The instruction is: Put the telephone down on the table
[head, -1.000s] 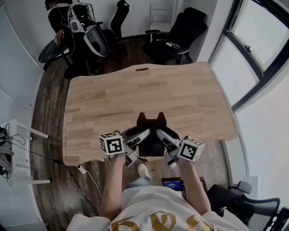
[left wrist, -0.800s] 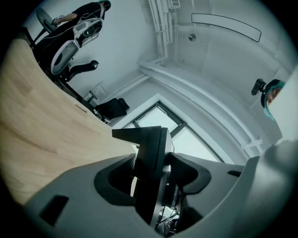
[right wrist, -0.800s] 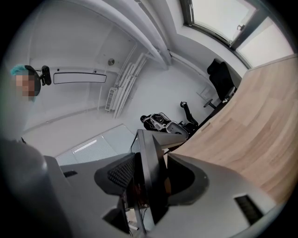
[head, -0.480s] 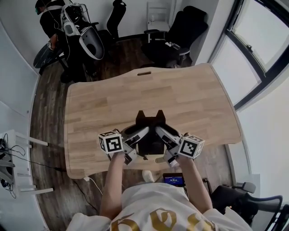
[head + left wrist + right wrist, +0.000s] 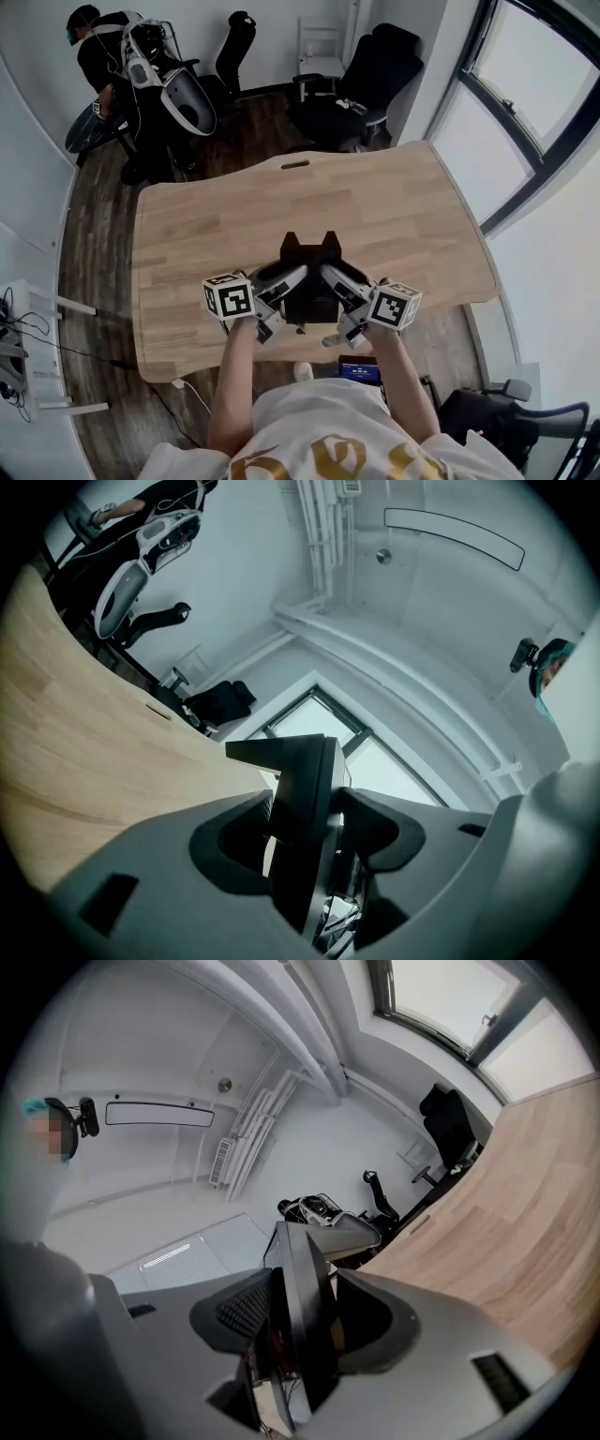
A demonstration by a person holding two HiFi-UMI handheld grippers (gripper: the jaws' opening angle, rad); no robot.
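Both tools, left tool [image 5: 292, 277] and right tool [image 5: 330, 276], show in the head view angled toward each other over the near edge of the wooden tabletop [image 5: 216, 216]. The black telephone [image 5: 312, 267] sits between them, its two prongs pointing toward the far edge. Whether its underside touches the wood we cannot tell from here. Black office chairs [image 5: 370, 80] stand beyond the tabletop.

From the left gripper view we see this tool's jaws pressed on either face of the telephone's side wall, standing fairly wide around it, with the tabletop running off to the left.

From the right gripper view the jaws likewise clamp the telephone's other side, and the tabletop lies to the right.
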